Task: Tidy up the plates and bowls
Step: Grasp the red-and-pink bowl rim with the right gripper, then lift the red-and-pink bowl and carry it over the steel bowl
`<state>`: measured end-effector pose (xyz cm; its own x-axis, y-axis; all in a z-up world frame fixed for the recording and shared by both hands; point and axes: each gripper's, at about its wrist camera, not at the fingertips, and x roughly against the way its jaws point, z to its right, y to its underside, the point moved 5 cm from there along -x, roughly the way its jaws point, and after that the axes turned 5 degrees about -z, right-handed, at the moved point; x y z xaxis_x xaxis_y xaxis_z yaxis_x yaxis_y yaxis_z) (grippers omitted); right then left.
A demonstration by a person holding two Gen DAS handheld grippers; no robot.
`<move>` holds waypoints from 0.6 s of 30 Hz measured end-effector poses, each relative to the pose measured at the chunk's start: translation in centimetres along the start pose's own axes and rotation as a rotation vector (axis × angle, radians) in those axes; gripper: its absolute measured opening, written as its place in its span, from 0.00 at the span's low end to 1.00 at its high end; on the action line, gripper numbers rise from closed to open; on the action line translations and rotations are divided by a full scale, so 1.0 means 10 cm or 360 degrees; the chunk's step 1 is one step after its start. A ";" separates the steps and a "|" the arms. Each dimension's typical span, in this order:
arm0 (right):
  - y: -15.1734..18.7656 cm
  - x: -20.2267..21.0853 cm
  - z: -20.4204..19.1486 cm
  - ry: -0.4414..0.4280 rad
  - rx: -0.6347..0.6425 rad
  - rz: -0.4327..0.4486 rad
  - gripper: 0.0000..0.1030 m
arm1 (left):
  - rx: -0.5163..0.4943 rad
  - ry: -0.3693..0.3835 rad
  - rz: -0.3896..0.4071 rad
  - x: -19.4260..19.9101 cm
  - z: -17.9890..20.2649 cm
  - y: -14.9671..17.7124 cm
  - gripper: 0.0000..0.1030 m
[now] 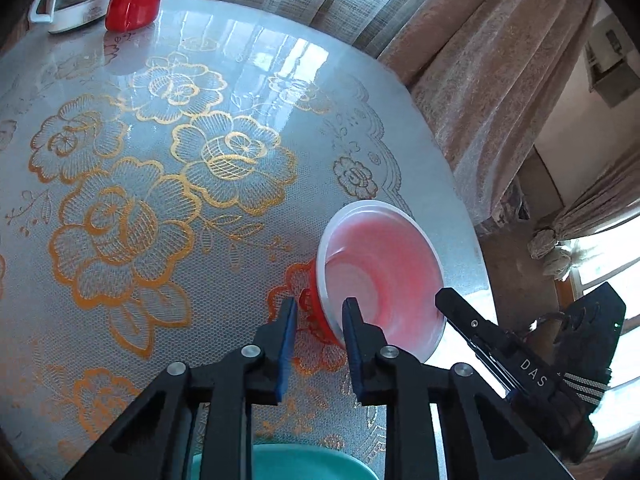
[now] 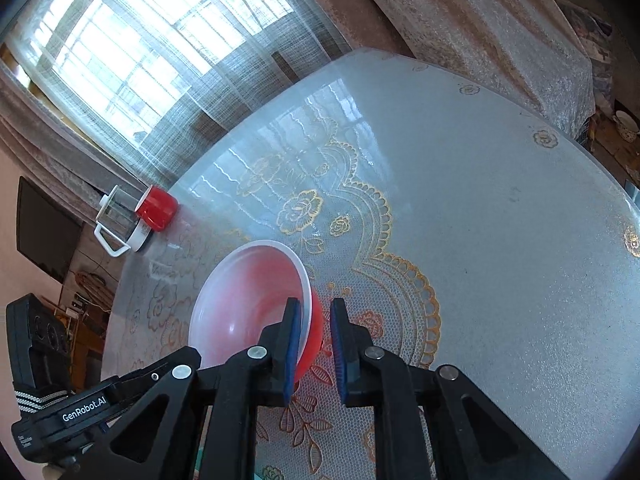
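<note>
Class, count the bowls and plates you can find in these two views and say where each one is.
2. A red bowl with a white inside sits tilted between both grippers, near the table edge. A teal dish shows partly at the bottom of the left wrist view, under the left gripper. Others may be out of view.

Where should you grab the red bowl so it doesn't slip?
Grab the red bowl by its thin white rim, one finger inside and one outside. It's tilted and open, with the rim sticking out, so come in edge-on from the near side.
</note>
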<state>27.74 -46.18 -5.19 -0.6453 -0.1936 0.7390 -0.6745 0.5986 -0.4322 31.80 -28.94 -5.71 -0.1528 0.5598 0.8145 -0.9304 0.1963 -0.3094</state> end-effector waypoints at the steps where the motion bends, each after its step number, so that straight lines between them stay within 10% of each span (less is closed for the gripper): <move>1: 0.01 0.00 -0.01 -0.0006 0.0004 0.0000 0.11 | -0.0012 -0.0014 0.0019 0.00 0.03 0.00 0.13; 18: 0.25 0.05 -0.45 -0.0113 0.0124 -0.0089 0.10 | -0.0064 -0.0191 0.0168 0.52 -0.16 0.24 0.09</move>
<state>27.37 -41.30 -3.54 -0.6280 -0.2814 0.7255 -0.7341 0.5237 -0.4323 29.35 -24.24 -3.02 -0.2899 0.4792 0.8284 -0.8934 0.1750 -0.4139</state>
